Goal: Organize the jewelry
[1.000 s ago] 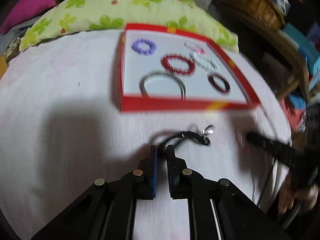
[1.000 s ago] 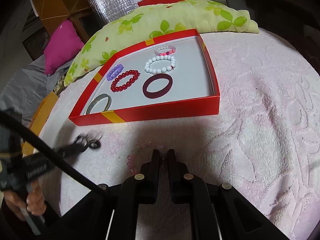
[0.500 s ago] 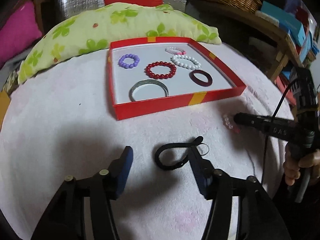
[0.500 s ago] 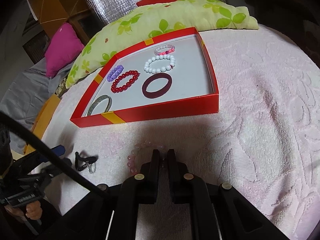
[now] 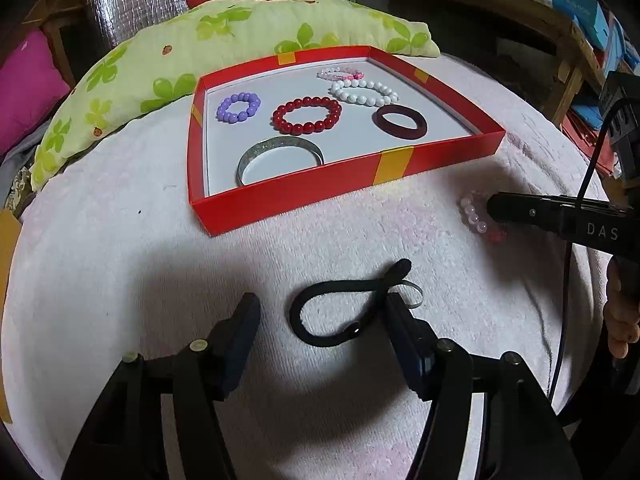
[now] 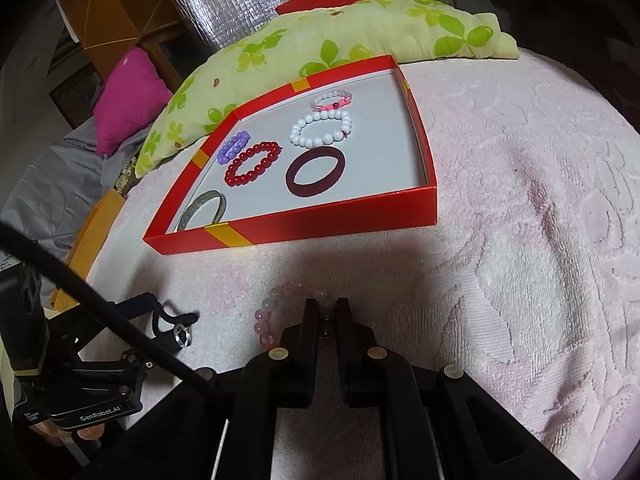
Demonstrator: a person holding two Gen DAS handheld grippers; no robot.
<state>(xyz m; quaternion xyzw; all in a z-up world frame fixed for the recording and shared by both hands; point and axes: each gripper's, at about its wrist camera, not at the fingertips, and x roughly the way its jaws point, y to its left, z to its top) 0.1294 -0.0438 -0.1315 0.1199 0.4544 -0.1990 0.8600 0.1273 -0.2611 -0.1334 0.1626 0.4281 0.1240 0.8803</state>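
Note:
A black cord (image 5: 340,286) with a small silver ring (image 5: 412,294) lies on the pink towel between the fingers of my left gripper (image 5: 322,304). Its jaws are opening and the pads do not press on the cord. My right gripper (image 6: 325,304) is shut on a pale pink bead bracelet (image 6: 266,312) that rests on the towel. Beyond both stands a red box (image 5: 304,188). It holds a purple bracelet (image 5: 238,107), a red one (image 5: 307,115), a white one (image 5: 363,91), a pink one (image 5: 340,74), a maroon bangle (image 5: 400,121) and a silver bangle (image 5: 280,156).
A green floral pillow (image 5: 224,40) lies right behind the box. A magenta cushion (image 5: 24,88) sits far left, and shelves with boxes (image 5: 568,12) stand at the right. A hand (image 5: 620,320) and a black cable (image 5: 564,280) are at the right edge.
My left gripper's jaws went from shut on the black cord to wide apart, and the cord now lies free on the towel. The left view rolled and steadied. The right gripper stayed put.

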